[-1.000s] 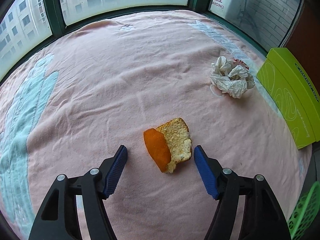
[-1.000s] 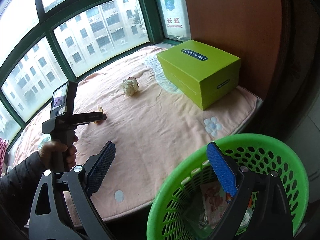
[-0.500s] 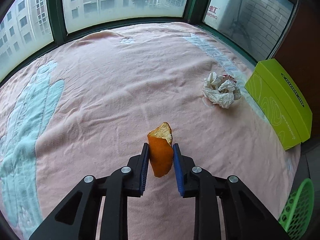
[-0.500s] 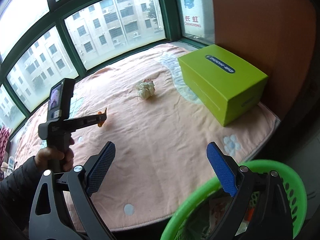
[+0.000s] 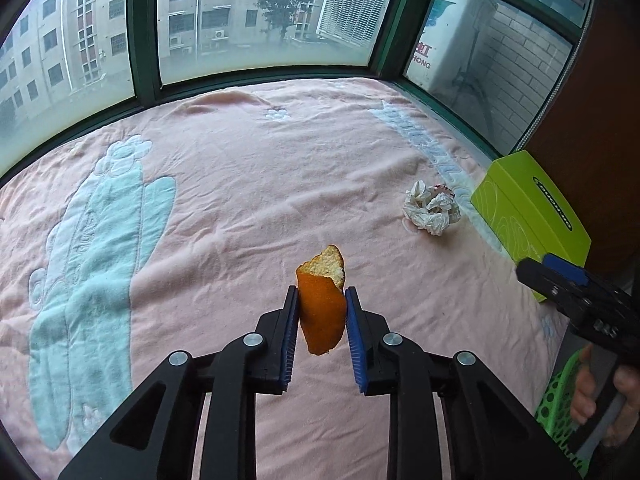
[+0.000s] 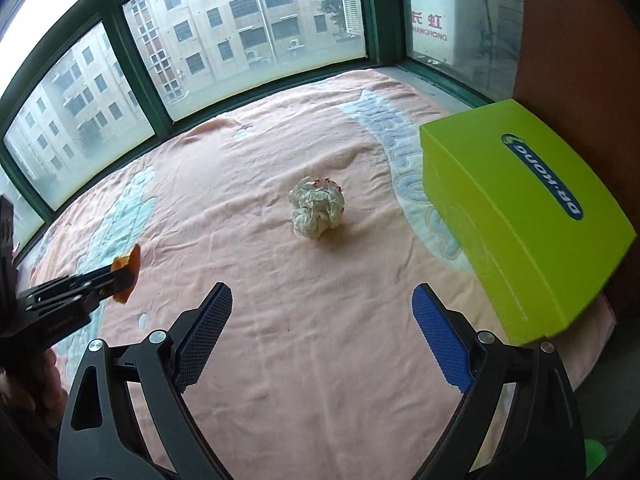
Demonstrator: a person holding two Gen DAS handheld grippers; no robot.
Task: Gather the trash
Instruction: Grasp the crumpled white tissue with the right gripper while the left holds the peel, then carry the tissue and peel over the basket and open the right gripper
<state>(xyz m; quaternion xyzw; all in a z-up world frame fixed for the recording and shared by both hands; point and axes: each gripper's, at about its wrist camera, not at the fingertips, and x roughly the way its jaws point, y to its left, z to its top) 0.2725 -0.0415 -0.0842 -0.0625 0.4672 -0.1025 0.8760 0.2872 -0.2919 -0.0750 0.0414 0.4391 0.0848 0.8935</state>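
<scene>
My left gripper (image 5: 321,300) is shut on an orange peel (image 5: 322,308) and holds it above the pink blanket (image 5: 240,184). The peel also shows at the left of the right wrist view (image 6: 127,267), pinched in the left gripper (image 6: 122,276). A crumpled white tissue ball (image 5: 431,208) lies on the blanket to the right; in the right wrist view the tissue ball (image 6: 317,207) lies ahead of my right gripper (image 6: 322,308), which is open, empty and above the blanket. The right gripper also shows at the right edge of the left wrist view (image 5: 560,276).
A lime-green box (image 6: 520,208) stands on the blanket at the right, near the brown wall; it also shows in the left wrist view (image 5: 528,216). A green basket's rim (image 5: 560,408) shows at the lower right. Windows (image 5: 260,16) border the blanket's far side.
My left gripper closed on the orange peel and lifted it off the blanket. My right gripper moved from over the green basket forward over the blanket, toward the tissue ball.
</scene>
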